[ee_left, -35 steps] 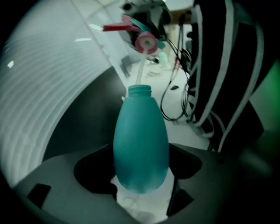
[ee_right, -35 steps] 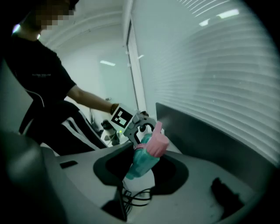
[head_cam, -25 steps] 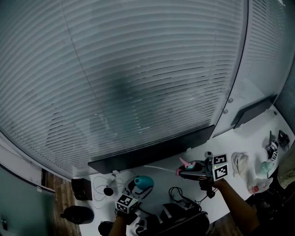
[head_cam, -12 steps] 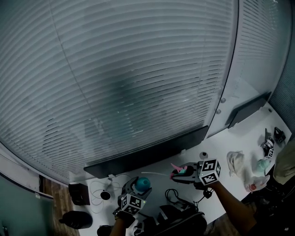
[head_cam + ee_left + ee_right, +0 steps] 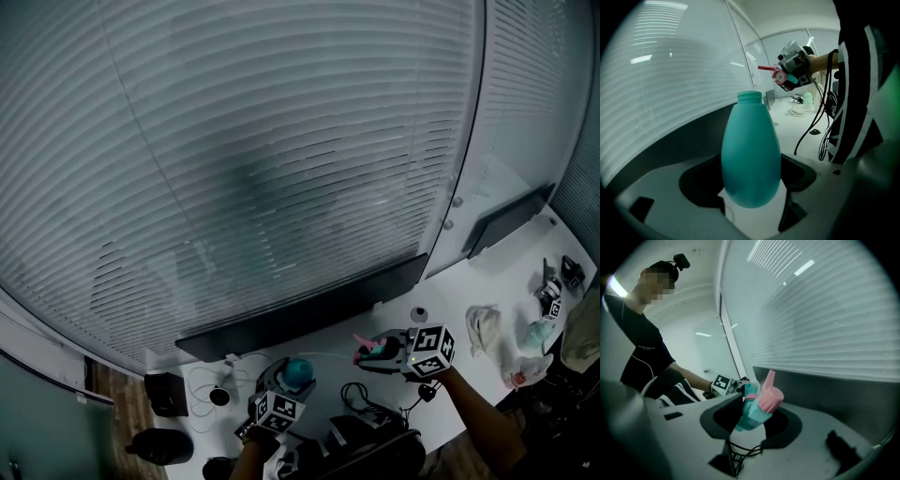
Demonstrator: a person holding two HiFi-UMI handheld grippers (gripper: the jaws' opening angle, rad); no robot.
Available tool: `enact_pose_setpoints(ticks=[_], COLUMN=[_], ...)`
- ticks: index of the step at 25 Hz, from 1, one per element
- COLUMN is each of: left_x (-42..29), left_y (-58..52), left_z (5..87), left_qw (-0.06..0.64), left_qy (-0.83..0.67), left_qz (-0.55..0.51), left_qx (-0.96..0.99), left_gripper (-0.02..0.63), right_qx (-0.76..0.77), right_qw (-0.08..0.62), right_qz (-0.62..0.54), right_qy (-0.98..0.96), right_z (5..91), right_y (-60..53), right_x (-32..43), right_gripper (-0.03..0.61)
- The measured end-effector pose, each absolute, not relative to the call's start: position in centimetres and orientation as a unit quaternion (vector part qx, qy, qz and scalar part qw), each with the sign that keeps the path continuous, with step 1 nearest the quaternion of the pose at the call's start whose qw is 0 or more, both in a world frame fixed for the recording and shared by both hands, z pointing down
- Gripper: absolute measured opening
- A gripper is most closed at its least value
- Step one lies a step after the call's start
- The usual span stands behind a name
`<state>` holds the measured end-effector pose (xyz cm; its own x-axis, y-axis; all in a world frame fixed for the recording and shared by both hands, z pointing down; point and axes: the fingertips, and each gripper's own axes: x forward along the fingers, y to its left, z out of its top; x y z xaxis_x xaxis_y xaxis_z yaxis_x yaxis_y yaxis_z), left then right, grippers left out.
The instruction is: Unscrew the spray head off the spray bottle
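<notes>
White tabletop [image 5: 487, 281] below grey slatted blinds [image 5: 281, 141]. My left gripper [image 5: 750, 187] is clamped on the teal plastic spray bottle [image 5: 751, 154], whose threaded neck is bare. My right gripper [image 5: 752, 425] grips the pink-and-teal spray head [image 5: 761, 404], held clear of the bottle at its 3 o'clock in the head view.
</notes>
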<state>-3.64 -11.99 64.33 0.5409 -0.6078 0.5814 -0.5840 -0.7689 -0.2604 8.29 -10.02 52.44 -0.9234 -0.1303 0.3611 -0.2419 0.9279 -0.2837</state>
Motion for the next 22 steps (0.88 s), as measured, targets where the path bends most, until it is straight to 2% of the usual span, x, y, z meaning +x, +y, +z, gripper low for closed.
enact_pose_setpoints(ticks=[6,9,17,19,22], left_x=[-5.0,-5.9,-4.3,-2.7,-0.7], left_y=[-13.2,-13.8,-13.9,-14.1,-14.7], left_z=[64.7,65.0,65.1,65.0,64.9], left_qw=[0.051,0.081,0.252,0.263,0.231], left_qy=[0.367,0.37,0.309,0.304,0.305], left_qz=[-0.377,-0.411,-0.523,-0.523,-0.507], left_qx=[-0.849,-0.829,-0.754,-0.751,-0.772], left_gripper=[0.374,0.374,0.374,0.374,0.374], right_qx=[0.082,0.07,0.043,0.036,0.029], right_qw=[0.203,0.25,0.358,0.387,0.427], right_qz=[0.129,0.099,0.014,-0.012,-0.059], right_qy=[-0.967,-0.961,-0.933,-0.921,-0.902], right_z=[51.8,52.7,54.5,55.5,56.7], right_y=[-9.5,-8.8,-8.6,-8.9,-9.8], right_x=[8.3,8.3,5.3,4.0,2.2], right_gripper=[0.12,0.12,0.12,0.12,0.12])
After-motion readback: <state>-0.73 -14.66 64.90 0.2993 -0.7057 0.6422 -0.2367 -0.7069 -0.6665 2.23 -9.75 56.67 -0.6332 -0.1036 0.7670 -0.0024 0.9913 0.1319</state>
